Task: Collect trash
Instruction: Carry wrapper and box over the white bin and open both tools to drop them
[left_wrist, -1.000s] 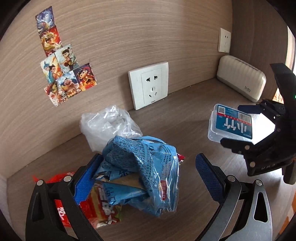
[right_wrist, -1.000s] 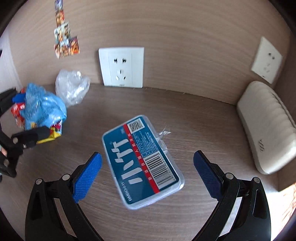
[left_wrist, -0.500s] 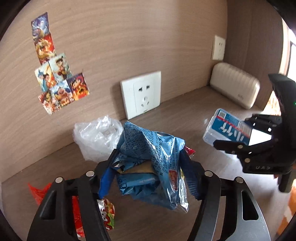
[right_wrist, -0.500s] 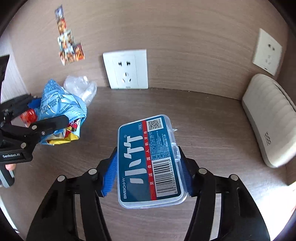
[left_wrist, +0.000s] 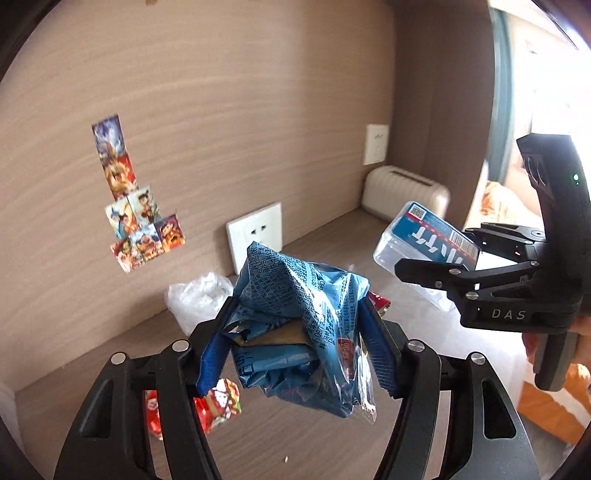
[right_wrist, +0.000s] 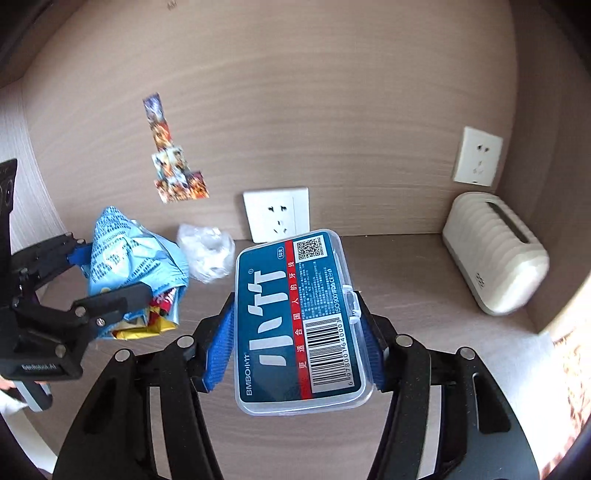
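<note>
My left gripper (left_wrist: 295, 343) is shut on a crumpled blue snack wrapper (left_wrist: 299, 314), held up off the wooden desk (left_wrist: 295, 443). The same wrapper (right_wrist: 125, 266) and left gripper (right_wrist: 110, 277) appear at the left of the right wrist view. My right gripper (right_wrist: 295, 332) is shut on a clear plastic box with a blue and red label (right_wrist: 299, 317), lifted above the desk; that box (left_wrist: 424, 243) shows at the right of the left wrist view. A red wrapper (left_wrist: 207, 406) and a clear crumpled plastic bag (left_wrist: 195, 299) lie on the desk below.
A cream ribbed tissue box (right_wrist: 495, 254) stands in the back right corner. White wall sockets (right_wrist: 277, 218) and a cluster of cartoon stickers (left_wrist: 136, 214) are on the wood-grain wall. A window and orange bedding (left_wrist: 509, 199) lie to the right.
Both grippers closed, the left on the blue wrapper and the right on the plastic box, then lifted them off the desk. The red wrapper stayed on the desk.
</note>
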